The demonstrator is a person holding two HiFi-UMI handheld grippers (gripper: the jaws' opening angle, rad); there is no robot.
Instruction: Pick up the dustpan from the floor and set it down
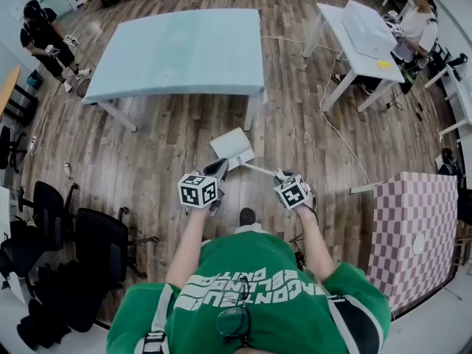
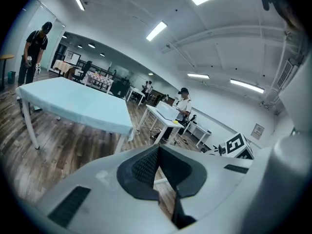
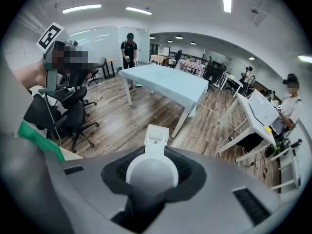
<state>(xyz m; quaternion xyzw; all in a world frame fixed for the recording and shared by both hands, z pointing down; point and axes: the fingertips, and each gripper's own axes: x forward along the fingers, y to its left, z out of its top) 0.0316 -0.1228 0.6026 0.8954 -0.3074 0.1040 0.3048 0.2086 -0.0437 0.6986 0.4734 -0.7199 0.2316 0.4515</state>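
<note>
A pale blue table [image 1: 184, 50] stands well beyond both grippers. The white dustpan [image 1: 232, 147] extends just ahead of the right gripper [image 1: 282, 175], whose jaws clamp its handle [image 3: 151, 172]. The left gripper [image 1: 219, 168], just beside the pan, has narrowly parted, empty jaws.

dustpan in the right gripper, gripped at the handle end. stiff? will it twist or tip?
Likely stiff and light: the dustpan looks like thin white moulded plastic. The right gripper clamps a round handle far from the pan end, so the pan may rotate or droop in the grip. Smooth plastic could also slip on the pads.
</note>
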